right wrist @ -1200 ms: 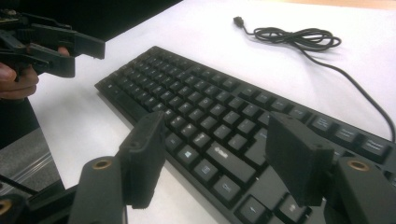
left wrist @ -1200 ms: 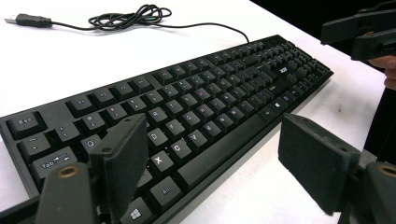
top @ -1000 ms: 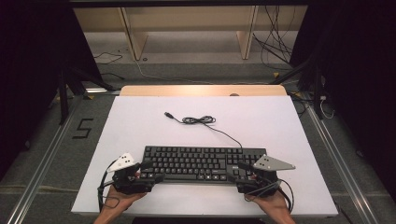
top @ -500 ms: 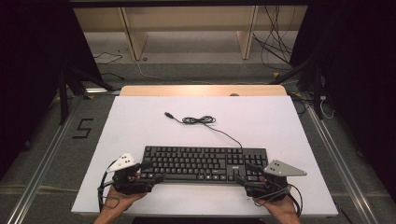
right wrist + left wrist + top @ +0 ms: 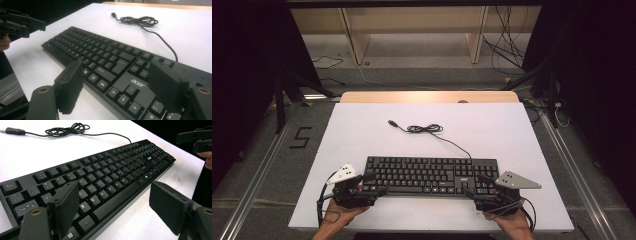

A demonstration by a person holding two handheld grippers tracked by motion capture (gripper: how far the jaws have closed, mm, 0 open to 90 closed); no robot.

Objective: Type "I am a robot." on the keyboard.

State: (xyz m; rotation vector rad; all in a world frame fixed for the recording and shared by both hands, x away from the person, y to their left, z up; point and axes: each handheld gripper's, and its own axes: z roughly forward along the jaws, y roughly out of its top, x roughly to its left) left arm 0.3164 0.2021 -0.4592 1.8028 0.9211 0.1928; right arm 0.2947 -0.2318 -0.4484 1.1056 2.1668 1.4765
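Flanking the keyboard, both hand-held grippers stand open-jawed.

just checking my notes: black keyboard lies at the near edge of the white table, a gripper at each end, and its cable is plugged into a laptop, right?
Not quite. The keyboard and both grippers are as you say, but the cable lies loosely coiled on the white table with its plug free. The high view shows this.
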